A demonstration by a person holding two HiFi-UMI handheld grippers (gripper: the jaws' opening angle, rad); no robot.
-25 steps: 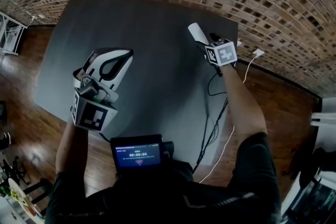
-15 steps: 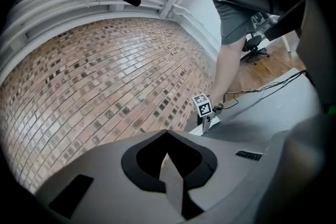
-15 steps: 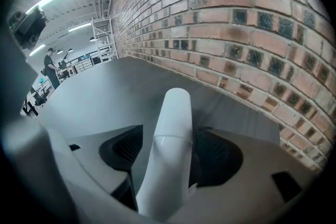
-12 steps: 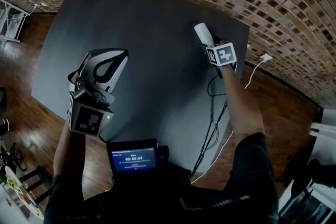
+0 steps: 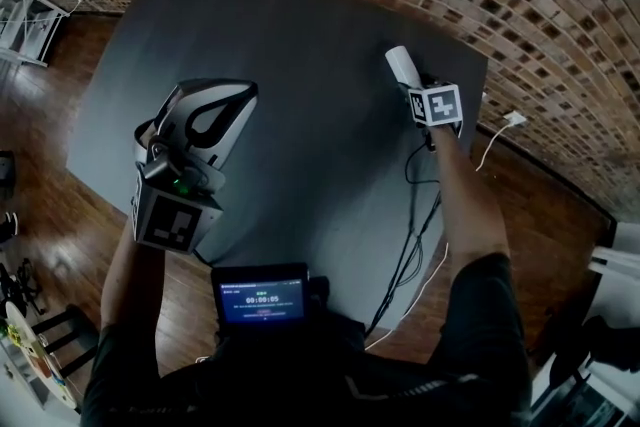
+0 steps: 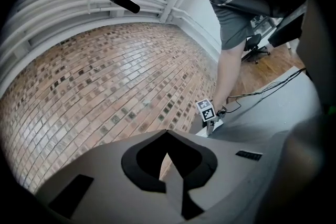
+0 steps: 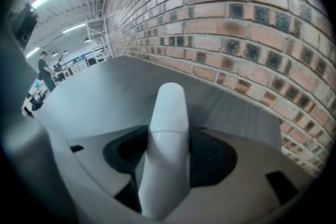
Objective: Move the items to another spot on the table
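White tube [image 7: 167, 128] is getting clamped, jaws on my right gripper [image 5: 413, 85] just been closing on it, looking ready for lifting; left gripper [image 5: 222, 110] jaws are sitting together.

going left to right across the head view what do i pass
white rack → left claw → screen → white bottle → white plug on the floor
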